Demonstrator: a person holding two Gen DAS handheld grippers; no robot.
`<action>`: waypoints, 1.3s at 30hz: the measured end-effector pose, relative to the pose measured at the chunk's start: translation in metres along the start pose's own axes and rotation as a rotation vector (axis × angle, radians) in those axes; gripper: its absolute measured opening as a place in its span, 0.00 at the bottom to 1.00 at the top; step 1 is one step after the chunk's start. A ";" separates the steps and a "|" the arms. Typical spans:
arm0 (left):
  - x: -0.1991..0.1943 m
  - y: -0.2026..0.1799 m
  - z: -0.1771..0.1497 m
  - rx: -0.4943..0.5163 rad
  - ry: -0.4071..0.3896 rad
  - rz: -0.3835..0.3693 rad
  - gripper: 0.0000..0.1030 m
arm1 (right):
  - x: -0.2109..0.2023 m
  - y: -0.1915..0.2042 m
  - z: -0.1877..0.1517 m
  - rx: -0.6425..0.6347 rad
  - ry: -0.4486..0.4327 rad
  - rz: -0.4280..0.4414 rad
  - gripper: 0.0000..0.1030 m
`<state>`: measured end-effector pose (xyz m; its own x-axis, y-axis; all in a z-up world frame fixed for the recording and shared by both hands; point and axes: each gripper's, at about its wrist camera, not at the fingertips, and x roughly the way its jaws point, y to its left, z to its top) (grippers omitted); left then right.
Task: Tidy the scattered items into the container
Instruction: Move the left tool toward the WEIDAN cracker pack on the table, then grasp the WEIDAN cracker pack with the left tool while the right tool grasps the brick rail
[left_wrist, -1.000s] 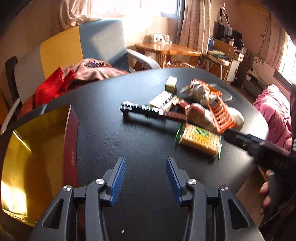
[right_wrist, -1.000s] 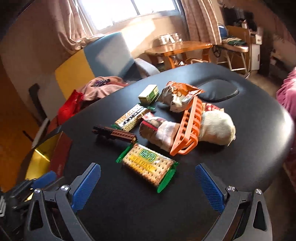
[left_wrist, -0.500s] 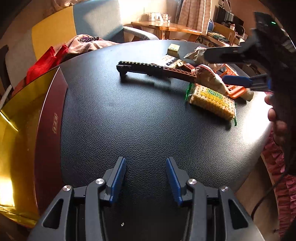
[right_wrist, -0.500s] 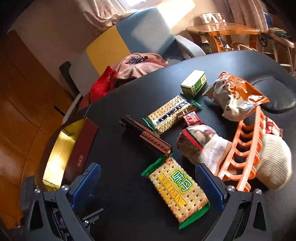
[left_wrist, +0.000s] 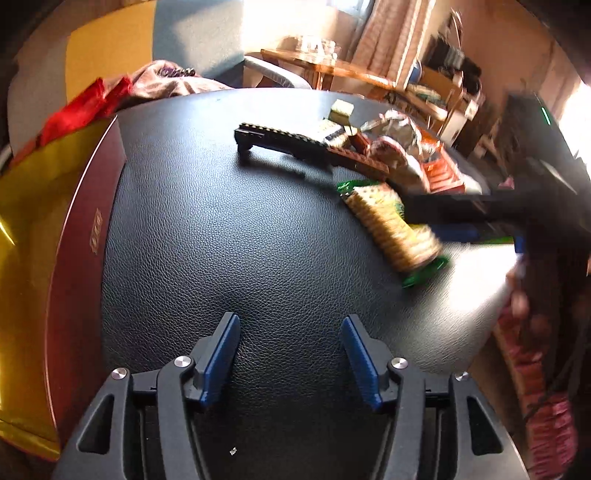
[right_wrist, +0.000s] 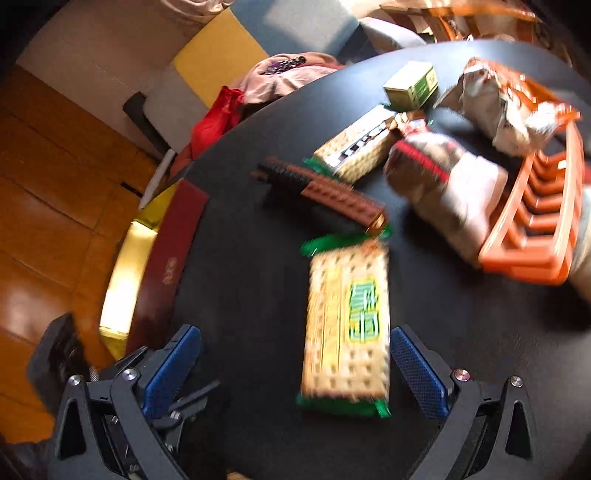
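Right claw (right_wrist: 295, 363) astride cracker pack (right_wrist: 347, 321)

A cracker packet (right_wrist: 347, 325) with green ends lay flat on the black desk (left_wrist: 229, 236), in the middle of its near side. Behind it a long black-and-brown brick bar (right_wrist: 325, 192) lay flat. Further back lay a second cracker packet (right_wrist: 358, 147), a small green box (right_wrist: 410, 88), a crumpled orange-and-silver bag (right_wrist: 506, 107), a sock (right_wrist: 443, 181) and an orange rack (right_wrist: 532, 221). The gold-lined maroon container (left_wrist: 33, 236) stood open at the desk's left edge.
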<state>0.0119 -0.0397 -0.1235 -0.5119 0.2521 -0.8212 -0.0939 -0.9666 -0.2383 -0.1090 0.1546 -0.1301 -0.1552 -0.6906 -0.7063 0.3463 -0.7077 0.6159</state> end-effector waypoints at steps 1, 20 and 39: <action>-0.002 0.005 0.000 -0.025 -0.007 -0.028 0.58 | -0.003 -0.001 -0.005 0.016 0.005 0.042 1.00; 0.024 -0.073 0.069 0.059 0.043 -0.022 0.58 | -0.088 -0.025 -0.061 0.040 -0.234 -0.199 1.00; 0.049 -0.061 0.051 0.081 0.114 0.018 0.54 | -0.072 -0.043 -0.076 0.093 -0.267 -0.191 1.00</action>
<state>-0.0511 0.0291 -0.1222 -0.4145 0.2340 -0.8794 -0.1565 -0.9703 -0.1844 -0.0425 0.2459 -0.1323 -0.4499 -0.5501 -0.7035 0.2036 -0.8302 0.5190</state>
